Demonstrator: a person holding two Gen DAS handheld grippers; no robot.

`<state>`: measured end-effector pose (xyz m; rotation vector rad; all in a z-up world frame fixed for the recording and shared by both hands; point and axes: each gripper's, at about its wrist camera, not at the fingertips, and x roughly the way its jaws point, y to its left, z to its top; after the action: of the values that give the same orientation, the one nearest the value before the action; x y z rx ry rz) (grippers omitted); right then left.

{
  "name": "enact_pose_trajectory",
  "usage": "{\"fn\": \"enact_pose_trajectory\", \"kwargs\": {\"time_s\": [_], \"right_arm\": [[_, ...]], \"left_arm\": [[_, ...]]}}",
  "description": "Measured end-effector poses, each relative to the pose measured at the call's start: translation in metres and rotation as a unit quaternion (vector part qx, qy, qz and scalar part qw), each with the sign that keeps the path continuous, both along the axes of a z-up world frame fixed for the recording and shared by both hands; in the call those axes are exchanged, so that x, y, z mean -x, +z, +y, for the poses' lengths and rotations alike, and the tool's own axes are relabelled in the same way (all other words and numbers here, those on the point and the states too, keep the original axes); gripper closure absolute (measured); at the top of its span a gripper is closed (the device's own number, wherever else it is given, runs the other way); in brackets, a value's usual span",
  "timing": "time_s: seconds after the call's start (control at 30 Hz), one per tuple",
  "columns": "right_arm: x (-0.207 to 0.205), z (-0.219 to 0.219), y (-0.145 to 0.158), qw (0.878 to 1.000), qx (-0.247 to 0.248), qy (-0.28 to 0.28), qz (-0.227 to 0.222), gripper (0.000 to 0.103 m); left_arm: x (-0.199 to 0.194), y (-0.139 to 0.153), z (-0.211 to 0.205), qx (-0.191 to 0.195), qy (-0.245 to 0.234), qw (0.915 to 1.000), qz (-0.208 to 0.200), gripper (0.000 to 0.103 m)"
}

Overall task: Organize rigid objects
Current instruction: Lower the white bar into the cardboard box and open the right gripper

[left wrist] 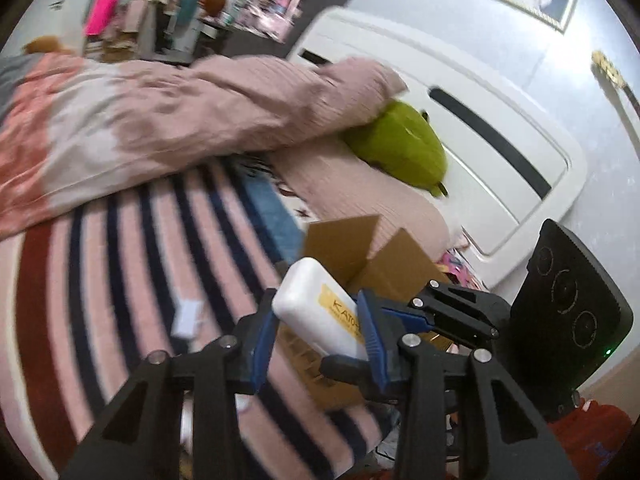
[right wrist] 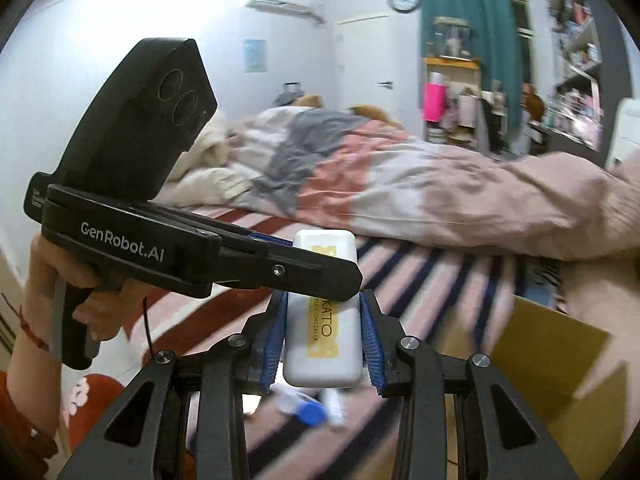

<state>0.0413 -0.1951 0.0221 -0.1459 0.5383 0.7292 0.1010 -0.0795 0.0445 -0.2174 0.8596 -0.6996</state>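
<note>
The bed (left wrist: 120,240), with its striped pink, navy and red cover, fills most of the room. A rumpled pink and grey duvet (right wrist: 360,176) lies heaped across the far side of the bed, and a green plush toy (left wrist: 400,144) sits at the head of the bed, tucked under the duvet's edge, against the white headboard (left wrist: 500,128).

An open cardboard box (left wrist: 384,260) stands on the bed near the headboard end, its flaps up.

Above the bed, just in front of the box, both tongs meet on one white case (right wrist: 324,336) with a yellow label. The right gripper (right wrist: 324,332) has its blue-padded fingers (right wrist: 370,344) pressed to the case's two long sides. The left gripper (left wrist: 316,320) comes in from the side, its fingers closed narrow around the same case, one passing across the front of the case. A bare hand (right wrist: 60,280) holds that gripper's handle.

A few small white and blue things (right wrist: 312,406) lie blurred on the bed below the case.
</note>
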Motion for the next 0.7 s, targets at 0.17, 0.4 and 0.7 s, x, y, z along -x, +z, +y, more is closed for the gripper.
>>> {"fn": "enact_pose_trajectory", "kwargs": {"time_s": [0.17, 0.4, 0.7], "right_arm": [[-0.017, -0.060, -0.005, 0.998, 0.007, -0.049, 0.041, 0.072], [-0.045, -0.100, -0.022, 0.990, 0.042, -0.059, 0.124, 0.072], [-0.050, -0.097, -0.029, 0.979, 0.087, -0.057, 0.173, 0.067]], "left_arm": [[-0.023, -0.011, -0.068, -0.031, -0.044, 0.9981, 0.031, 0.066], [-0.043, -0.035, -0.111, -0.072, -0.053, 0.9928, 0.079, 0.066], [-0.036, -0.038, -0.095, -0.095, -0.015, 0.9929, 0.070, 0.040]]}}
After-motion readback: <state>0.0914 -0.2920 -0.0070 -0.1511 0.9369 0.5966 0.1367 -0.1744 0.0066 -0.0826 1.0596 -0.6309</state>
